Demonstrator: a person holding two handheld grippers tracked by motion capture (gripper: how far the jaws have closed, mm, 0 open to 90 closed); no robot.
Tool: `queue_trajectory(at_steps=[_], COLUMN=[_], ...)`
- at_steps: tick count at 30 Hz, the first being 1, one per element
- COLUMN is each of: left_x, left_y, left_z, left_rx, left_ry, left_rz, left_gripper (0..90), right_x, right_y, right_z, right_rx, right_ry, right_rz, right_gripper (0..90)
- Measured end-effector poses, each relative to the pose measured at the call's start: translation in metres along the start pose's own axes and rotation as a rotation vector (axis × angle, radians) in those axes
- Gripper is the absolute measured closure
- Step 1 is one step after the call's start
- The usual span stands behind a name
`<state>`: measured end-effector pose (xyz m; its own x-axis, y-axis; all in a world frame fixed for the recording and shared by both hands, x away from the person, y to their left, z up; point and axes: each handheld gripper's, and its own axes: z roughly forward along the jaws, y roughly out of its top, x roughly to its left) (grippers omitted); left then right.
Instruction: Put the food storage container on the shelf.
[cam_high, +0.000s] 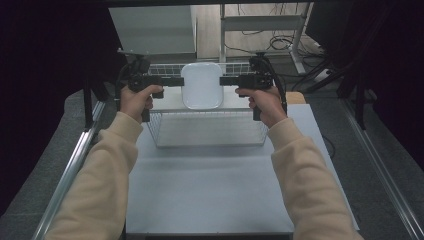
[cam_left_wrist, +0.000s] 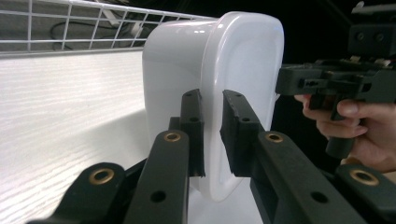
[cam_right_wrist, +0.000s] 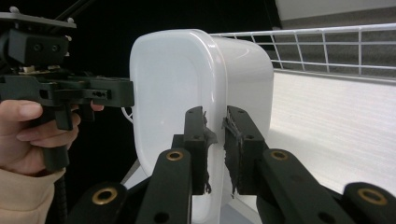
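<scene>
High view first: we are holding a white container (cam_high: 202, 85) up over a white wire basket (cam_high: 207, 129) that is sitting on the grey table (cam_high: 210, 190), toward its far end. We are gripping the container from both sides, with our left gripper (cam_high: 176, 81) reaching in from the left and our right gripper (cam_high: 225, 80) reaching in from the right, so the container is hanging between the two and turned with its open face toward the camera. Our left hand (cam_high: 135, 100) and right hand (cam_high: 265, 103) are wrapping the handles, cream sleeves (cam_high: 102, 175) running back toward the near edge. Looking along the left gripper (cam_left_wrist: 211, 135), we are seeing its jaws nearly closed and pinching the container's (cam_left_wrist: 219, 60) rim between the pads, one pad inside the lip and one outside; the far side of the basket (cam_left_wrist: 70, 28) is showing behind, and the right gripper (cam_left_wrist: 285, 84) is touching the opposite edge. Looking along the right gripper (cam_right_wrist: 215, 144), we are seeing the same narrow pinch on the container's (cam_right_wrist: 168, 88) rim, with worn pad material fraying at the contact, and the left gripper (cam_right_wrist: 126, 95) is meeting the other edge.
</scene>
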<state>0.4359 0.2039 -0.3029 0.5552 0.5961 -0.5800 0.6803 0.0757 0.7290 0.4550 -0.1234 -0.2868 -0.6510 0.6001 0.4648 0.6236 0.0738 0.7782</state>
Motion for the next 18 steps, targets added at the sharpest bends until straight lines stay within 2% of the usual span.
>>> queue_trajectory(at_steps=[6,11,18], left_x=[0.013,0.026,0.043], left_y=[0.012,0.022,0.029], left_z=[0.009,0.018,0.030], left_rx=[0.020,0.038,0.044], left_ry=[-0.011,-0.016,-0.026], left_rz=[-0.077,-0.160,-0.242], left_gripper=[79.2,76.7,73.7], right_x=[-0.010,-0.023,-0.042], right_y=[0.013,0.022,0.023], right_z=[0.008,0.019,0.033], right_rx=[0.030,0.047,0.036], right_ry=[-0.011,-0.013,0.000], right_rz=[0.077,0.136,0.218], right_gripper=[76.7,73.3,69.3])
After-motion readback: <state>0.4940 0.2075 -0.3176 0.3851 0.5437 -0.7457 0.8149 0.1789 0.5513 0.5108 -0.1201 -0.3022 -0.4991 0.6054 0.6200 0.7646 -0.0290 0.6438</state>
